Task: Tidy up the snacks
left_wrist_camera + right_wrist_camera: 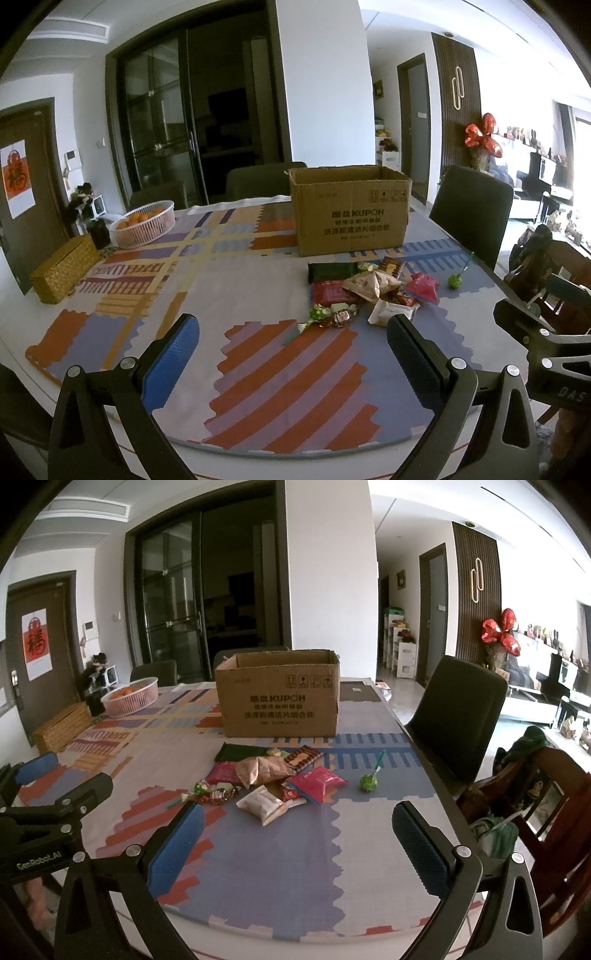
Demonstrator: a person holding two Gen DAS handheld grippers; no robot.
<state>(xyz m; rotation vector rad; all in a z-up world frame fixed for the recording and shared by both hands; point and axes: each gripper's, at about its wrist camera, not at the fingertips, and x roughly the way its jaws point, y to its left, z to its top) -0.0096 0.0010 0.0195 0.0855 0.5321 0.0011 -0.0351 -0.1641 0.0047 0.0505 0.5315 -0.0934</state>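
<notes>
A pile of snack packets (373, 291) lies on the patterned tablecloth in front of an open cardboard box (351, 210); the pile (273, 779) and the box (277, 698) also show in the right wrist view. A green lollipop (455, 281) lies apart to the right of the pile, and it shows in the right wrist view (368, 782). My left gripper (291, 328) is open and empty, above the table's near part, short of the pile. My right gripper (297, 818) is open and empty, near the front edge, short of the pile.
A white basket of oranges (144, 223) and a woven yellow box (64, 273) stand at the table's far left. Dark chairs (461, 716) stand around the table, and a wooden chair (535, 797) with bags stands at the right.
</notes>
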